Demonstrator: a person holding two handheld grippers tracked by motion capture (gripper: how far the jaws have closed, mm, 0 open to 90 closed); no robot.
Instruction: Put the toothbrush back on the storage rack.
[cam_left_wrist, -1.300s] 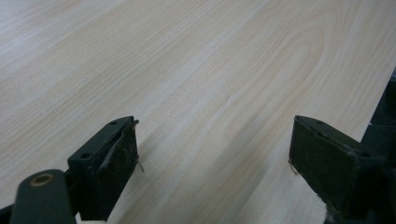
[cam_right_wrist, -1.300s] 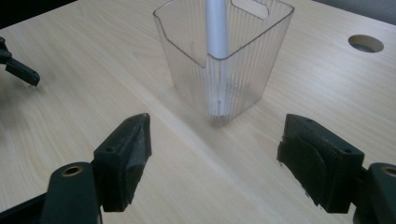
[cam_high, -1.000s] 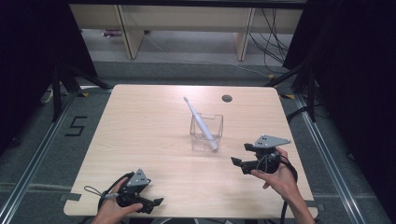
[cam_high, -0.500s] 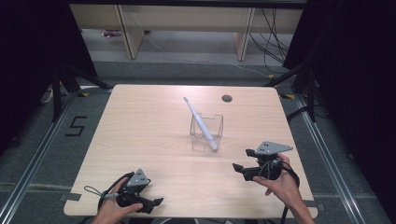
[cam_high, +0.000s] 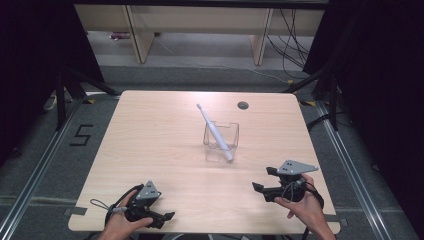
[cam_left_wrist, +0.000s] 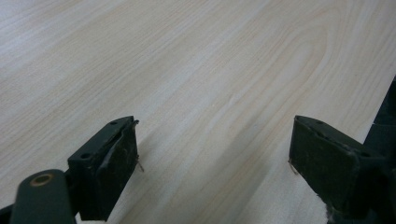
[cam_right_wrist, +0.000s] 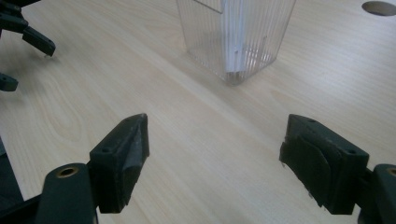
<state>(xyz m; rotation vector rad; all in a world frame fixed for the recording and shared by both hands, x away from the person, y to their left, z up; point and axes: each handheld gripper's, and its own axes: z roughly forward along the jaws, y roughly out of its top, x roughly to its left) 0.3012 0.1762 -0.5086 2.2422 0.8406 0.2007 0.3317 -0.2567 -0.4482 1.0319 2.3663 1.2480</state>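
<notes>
A clear ribbed square cup (cam_high: 220, 141) stands near the middle of the table, and a white toothbrush (cam_high: 210, 126) leans in it with its head up and to the far left. My right gripper (cam_high: 262, 178) is held near the front right edge, jaws open and pointing left, short of the cup. In the right gripper view the open jaws (cam_right_wrist: 215, 149) hold nothing and the cup (cam_right_wrist: 233, 32) stands ahead. My left gripper (cam_high: 162, 218) rests at the front left edge, open. In its own view the gripper (cam_left_wrist: 215, 154) has only bare wood between the jaws.
The light wooden table (cam_high: 150, 140) has a round cable hole (cam_high: 243, 105) at the far right of centre. The left gripper (cam_right_wrist: 28, 37) appears at the top left of the right gripper view. Shelving and cables lie on the floor beyond the table.
My right gripper has drawn back from the cup toward the near edge. The left gripper has barely moved. The cup and toothbrush stay put.
</notes>
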